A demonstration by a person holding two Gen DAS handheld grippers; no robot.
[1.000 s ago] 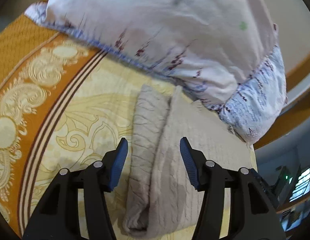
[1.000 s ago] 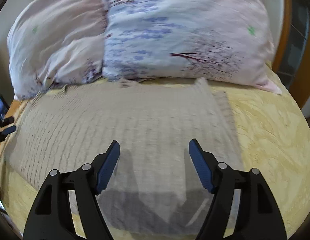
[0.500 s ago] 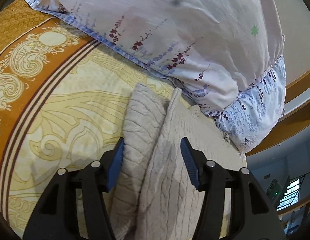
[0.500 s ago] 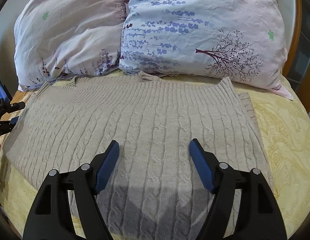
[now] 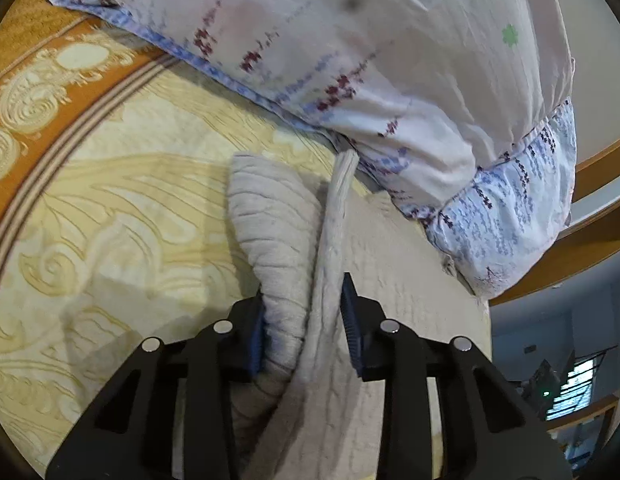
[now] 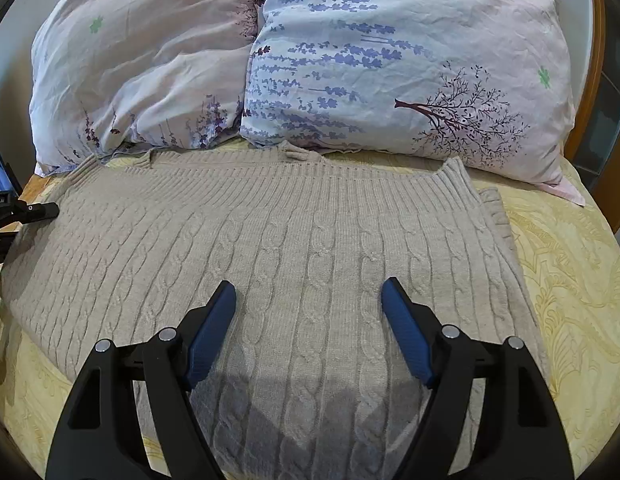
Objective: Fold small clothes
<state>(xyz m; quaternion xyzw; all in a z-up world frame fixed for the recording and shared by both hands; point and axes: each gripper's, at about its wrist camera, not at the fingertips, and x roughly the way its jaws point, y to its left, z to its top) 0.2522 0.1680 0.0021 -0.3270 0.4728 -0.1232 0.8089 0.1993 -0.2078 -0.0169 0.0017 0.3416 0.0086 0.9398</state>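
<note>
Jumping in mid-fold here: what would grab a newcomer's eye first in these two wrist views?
The beige cable-knit sweater spread flat across the yellow patterned bedspread, just below two floral pillows at the head of the bed. Next, the left gripper: its jaws have just been closing, and the sweater's bunched side edge now sits pinched between them. The right gripper hangs open over the sweater's middle, holding nothing.

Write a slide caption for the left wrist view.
Left gripper closing its fingers on the beige sweater's bunched edge.
</note>
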